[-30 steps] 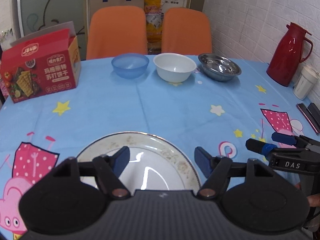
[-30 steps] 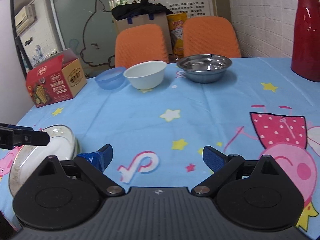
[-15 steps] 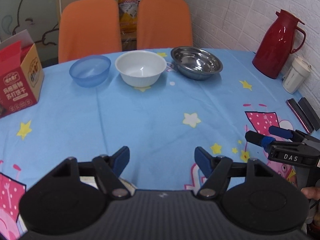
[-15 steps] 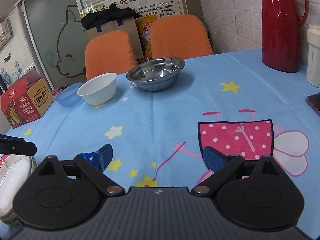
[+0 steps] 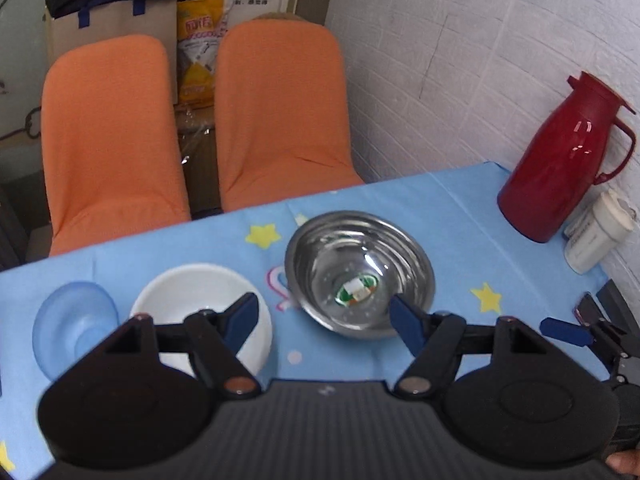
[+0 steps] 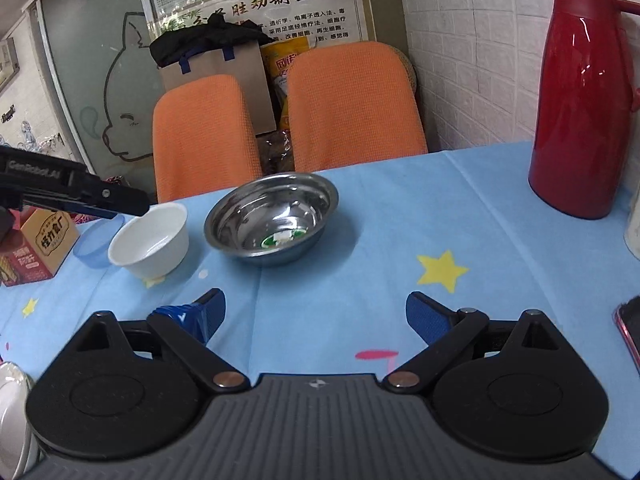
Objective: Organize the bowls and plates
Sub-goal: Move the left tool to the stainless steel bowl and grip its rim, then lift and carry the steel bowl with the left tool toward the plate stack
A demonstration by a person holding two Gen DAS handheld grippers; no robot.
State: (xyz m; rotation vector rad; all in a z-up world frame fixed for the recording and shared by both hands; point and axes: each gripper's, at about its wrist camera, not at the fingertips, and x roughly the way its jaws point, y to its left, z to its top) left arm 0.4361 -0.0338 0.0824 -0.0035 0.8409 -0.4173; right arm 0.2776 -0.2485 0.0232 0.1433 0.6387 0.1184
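Three bowls stand in a row near the table's far edge: a blue bowl (image 5: 72, 320), a white bowl (image 5: 196, 292) and a steel bowl (image 5: 360, 272) with a sticker inside. My left gripper (image 5: 324, 318) hovers open just in front of them, one finger over the white bowl's rim and the other over the steel bowl's rim, with nothing held. My right gripper (image 6: 316, 312) is open and empty over bare cloth, short of the steel bowl (image 6: 272, 216) and the white bowl (image 6: 150, 240). A white plate's rim (image 6: 12, 400) shows at the lower left.
A red thermos (image 6: 580, 100) and a white cup (image 5: 596, 232) stand by the brick wall on the right. A phone (image 6: 630, 328) lies near the right edge. A red carton (image 6: 36, 248) sits at far left. Two orange chairs (image 5: 276, 120) stand behind the table.
Both grippers have moved forward across the table toward the bowls. The plate has dropped out of the left wrist view, and the bowls now look much closer. Both stay open.
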